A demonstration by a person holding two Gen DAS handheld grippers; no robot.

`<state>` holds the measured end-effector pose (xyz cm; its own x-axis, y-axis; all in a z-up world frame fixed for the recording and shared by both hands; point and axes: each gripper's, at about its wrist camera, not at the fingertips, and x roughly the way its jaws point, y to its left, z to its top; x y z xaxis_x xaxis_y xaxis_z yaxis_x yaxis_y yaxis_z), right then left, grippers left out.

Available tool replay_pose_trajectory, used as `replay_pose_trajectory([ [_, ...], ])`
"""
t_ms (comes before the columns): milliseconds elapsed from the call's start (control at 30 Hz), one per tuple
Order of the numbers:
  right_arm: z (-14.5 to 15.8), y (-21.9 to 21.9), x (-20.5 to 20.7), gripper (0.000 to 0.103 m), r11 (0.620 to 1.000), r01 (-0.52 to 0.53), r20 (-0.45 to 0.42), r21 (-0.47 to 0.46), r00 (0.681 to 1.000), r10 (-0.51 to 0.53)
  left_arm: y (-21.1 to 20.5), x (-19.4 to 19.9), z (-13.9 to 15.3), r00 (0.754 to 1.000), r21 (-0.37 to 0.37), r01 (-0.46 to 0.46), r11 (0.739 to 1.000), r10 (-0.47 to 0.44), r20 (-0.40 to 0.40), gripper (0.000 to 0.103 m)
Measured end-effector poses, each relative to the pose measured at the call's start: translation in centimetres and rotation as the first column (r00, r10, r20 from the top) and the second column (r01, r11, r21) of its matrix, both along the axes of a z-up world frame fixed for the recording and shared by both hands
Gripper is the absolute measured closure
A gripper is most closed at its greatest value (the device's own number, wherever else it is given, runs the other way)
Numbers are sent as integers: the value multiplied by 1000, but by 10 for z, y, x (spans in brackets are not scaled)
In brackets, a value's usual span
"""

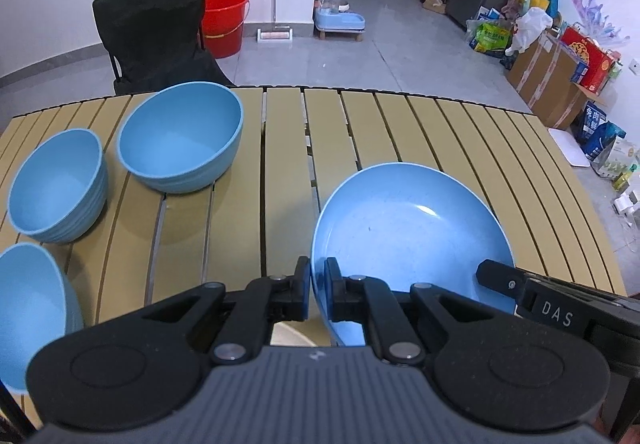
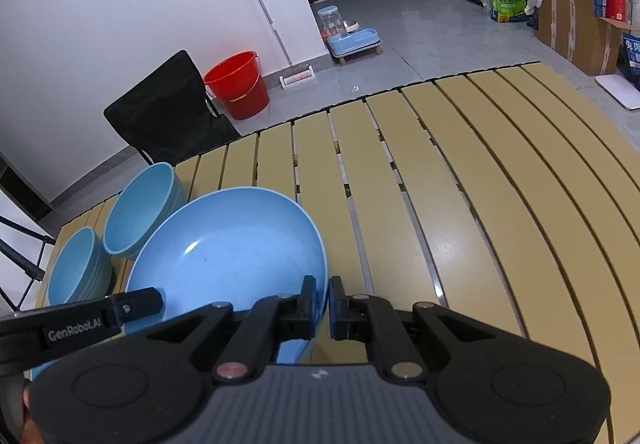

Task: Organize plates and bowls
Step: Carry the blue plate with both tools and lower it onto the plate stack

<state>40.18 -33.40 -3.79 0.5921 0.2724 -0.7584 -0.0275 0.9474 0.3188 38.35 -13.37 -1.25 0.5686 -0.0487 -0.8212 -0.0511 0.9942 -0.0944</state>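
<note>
A wide blue plate (image 1: 412,240) (image 2: 228,252) is held over the slatted table (image 1: 400,124) by both grippers. My left gripper (image 1: 318,272) is shut on the plate's left rim. My right gripper (image 2: 329,286) is shut on the right rim. Each gripper's black finger shows in the other's view, the right finger (image 1: 494,276) and the left finger (image 2: 144,302). A large blue bowl (image 1: 180,136) (image 2: 140,208) stands at the table's far left. A stack of small blue bowls (image 1: 56,184) (image 2: 78,268) sits beside it. Another blue bowl (image 1: 28,316) is at the lower left edge.
Behind the table's far edge stand a black folding chair (image 1: 152,32) and a red bucket (image 1: 222,22). A blue pet feeder (image 1: 338,12) sits on the floor. Cardboard boxes and bags (image 1: 552,56) line the right wall. The table's right half (image 2: 500,184) holds no dishes.
</note>
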Motion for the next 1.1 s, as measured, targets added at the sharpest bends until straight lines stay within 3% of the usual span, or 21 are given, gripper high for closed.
replay_pose_trajectory([
  [500, 23, -2, -62, 97, 1000, -16, 47, -6, 999, 16, 1, -61, 19, 1000, 8, -11, 1000, 10, 28, 95],
  [1100, 37, 38, -115, 97, 998, -63, 69, -25, 996, 64, 46, -117, 35, 996, -24, -64, 998, 65, 63, 95],
])
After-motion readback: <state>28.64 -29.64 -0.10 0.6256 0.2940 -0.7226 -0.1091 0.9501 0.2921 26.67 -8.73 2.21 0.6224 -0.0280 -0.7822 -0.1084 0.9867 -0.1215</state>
